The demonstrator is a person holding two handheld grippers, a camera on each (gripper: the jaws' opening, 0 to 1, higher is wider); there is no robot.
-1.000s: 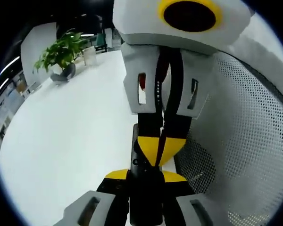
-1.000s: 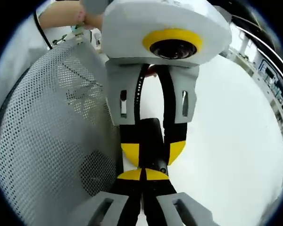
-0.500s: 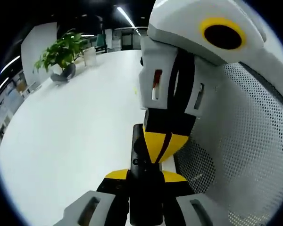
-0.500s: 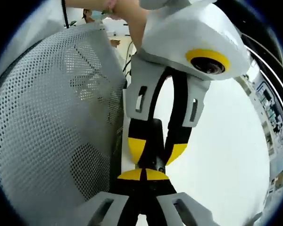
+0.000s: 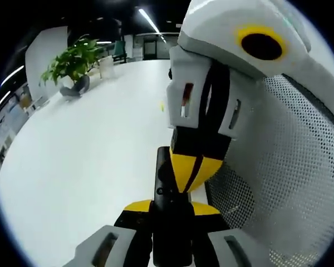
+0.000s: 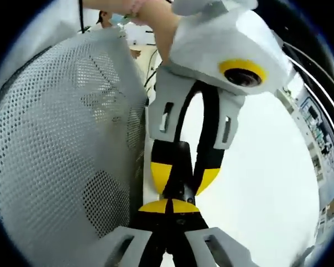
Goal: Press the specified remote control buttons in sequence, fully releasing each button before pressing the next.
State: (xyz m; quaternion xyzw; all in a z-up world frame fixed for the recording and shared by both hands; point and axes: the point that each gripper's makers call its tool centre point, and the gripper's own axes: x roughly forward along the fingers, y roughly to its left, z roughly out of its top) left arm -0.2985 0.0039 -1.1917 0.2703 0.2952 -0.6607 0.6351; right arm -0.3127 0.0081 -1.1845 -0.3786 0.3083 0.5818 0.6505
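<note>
Left hand-held gripper [image 5: 172,214]: jaws clamped on slim black remote control [image 5: 166,189].
Right hand-held gripper [image 6: 170,208]: jaws closed, tips meeting the remote.
Surface: white table [image 5: 89,161].

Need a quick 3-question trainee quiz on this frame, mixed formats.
1. True or false: the left gripper is shut on the slim black remote control.
2. What stands at the far side of the white table in the left gripper view? A) green leafy potted plant B) red mug
3. Fill in: the yellow-tipped jaws of the right gripper are ____ (open/shut).
Key: 1 true; 2 A; 3 shut.
</note>
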